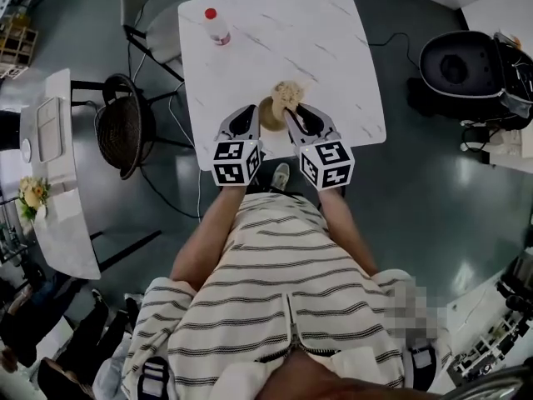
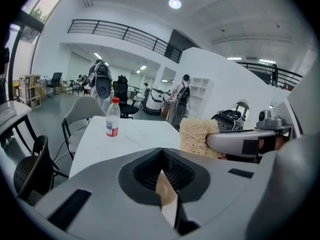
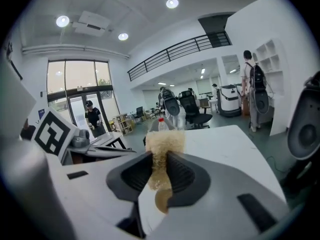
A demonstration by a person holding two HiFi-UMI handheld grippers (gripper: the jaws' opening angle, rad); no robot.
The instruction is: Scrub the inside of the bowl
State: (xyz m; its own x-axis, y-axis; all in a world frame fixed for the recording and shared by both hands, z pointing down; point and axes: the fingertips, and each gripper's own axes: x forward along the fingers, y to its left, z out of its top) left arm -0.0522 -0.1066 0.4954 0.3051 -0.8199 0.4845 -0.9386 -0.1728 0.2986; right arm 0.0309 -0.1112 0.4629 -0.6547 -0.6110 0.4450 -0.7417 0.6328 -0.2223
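A small tan bowl [image 1: 270,115] stands on the white marble table [image 1: 333,48] near its front edge. My left gripper [image 1: 252,113] is shut on the bowl's left rim; in the left gripper view the thin brown rim [image 2: 166,191] stands pinched between the jaws. My right gripper [image 1: 291,111] is shut on a beige fibrous scrub sponge [image 1: 287,96], held over the bowl's right side. In the right gripper view the sponge [image 3: 163,146] sticks out past the jaws, with a bit of the brown bowl [image 3: 162,200] below. From the left gripper view the sponge [image 2: 196,136] shows at right.
A plastic bottle [image 1: 216,25] with a red cap stands at the table's far left. A dark wicker chair [image 1: 121,136] and a grey chair [image 1: 154,7] stand left of the table. A side table [image 1: 50,173] with flowers is further left, black equipment [image 1: 466,69] at right.
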